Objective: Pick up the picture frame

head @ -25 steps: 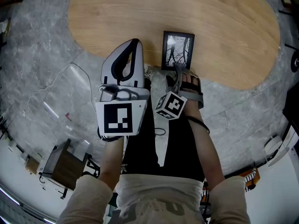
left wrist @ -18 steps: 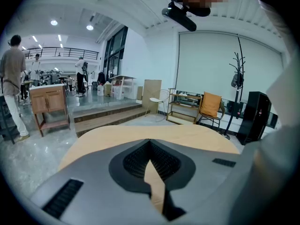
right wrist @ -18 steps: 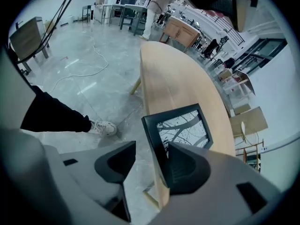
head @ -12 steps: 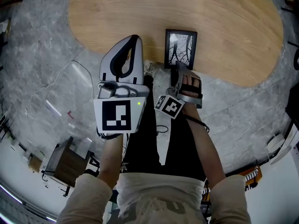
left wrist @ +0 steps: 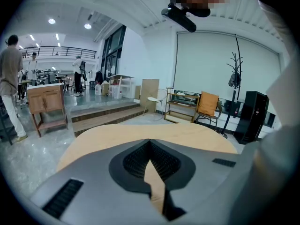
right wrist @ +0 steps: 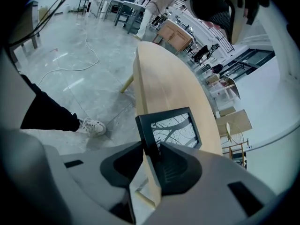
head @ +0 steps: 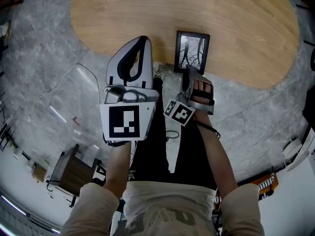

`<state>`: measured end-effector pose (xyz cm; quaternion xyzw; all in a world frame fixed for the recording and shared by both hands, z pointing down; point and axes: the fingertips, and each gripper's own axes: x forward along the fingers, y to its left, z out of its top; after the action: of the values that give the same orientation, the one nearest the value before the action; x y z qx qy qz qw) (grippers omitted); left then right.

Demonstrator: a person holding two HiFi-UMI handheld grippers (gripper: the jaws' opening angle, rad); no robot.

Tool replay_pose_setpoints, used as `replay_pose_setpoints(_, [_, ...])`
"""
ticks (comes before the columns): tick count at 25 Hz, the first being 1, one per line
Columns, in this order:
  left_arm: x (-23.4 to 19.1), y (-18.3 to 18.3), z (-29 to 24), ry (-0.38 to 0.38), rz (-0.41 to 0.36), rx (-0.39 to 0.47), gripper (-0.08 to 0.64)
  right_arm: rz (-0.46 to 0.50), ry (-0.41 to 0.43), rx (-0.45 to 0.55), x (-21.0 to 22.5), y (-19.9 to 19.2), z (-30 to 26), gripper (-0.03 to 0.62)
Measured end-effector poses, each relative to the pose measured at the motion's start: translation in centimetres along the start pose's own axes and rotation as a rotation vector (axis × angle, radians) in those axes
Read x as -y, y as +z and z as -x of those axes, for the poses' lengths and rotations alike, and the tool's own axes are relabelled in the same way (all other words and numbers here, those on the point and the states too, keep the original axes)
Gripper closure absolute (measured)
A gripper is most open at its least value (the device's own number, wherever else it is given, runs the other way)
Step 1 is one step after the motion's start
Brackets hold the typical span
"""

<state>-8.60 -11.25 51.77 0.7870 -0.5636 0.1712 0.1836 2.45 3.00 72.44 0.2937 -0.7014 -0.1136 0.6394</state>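
A black picture frame (head: 192, 53) with a bare-branches print lies flat at the near edge of the oval wooden table (head: 236, 23). My right gripper (head: 188, 72) points down at the frame's near edge. In the right gripper view the picture frame (right wrist: 173, 125) has its near corner between the jaws of the right gripper (right wrist: 152, 149). The jaws are closing around that corner, one over the frame's face and one off the table edge. My left gripper (head: 142, 41) hovers left of the frame over the table edge. The left gripper (left wrist: 150, 142) is shut, tips together and empty.
The table (left wrist: 140, 132) stands on a grey marble floor (head: 49, 68) with a white cable (head: 74, 75) on it. The person's dark trousers and shoe (right wrist: 91, 125) are just below the table edge. A small wooden cabinet (head: 69, 173) stands lower left. Chairs and people are far off.
The right gripper's jaws have narrowed around the frame's near edge and its marker cube has tipped forward a little. The left gripper has stayed put.
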Motion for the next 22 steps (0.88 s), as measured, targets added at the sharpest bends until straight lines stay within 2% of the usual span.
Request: replay_pose_setpoints(22, [-0.22,0.24,-0.51,-0.002,-0.002,-0.001,0.551,0.018,-0.003,-0.009,-0.18,-0.13,0.0,0.489])
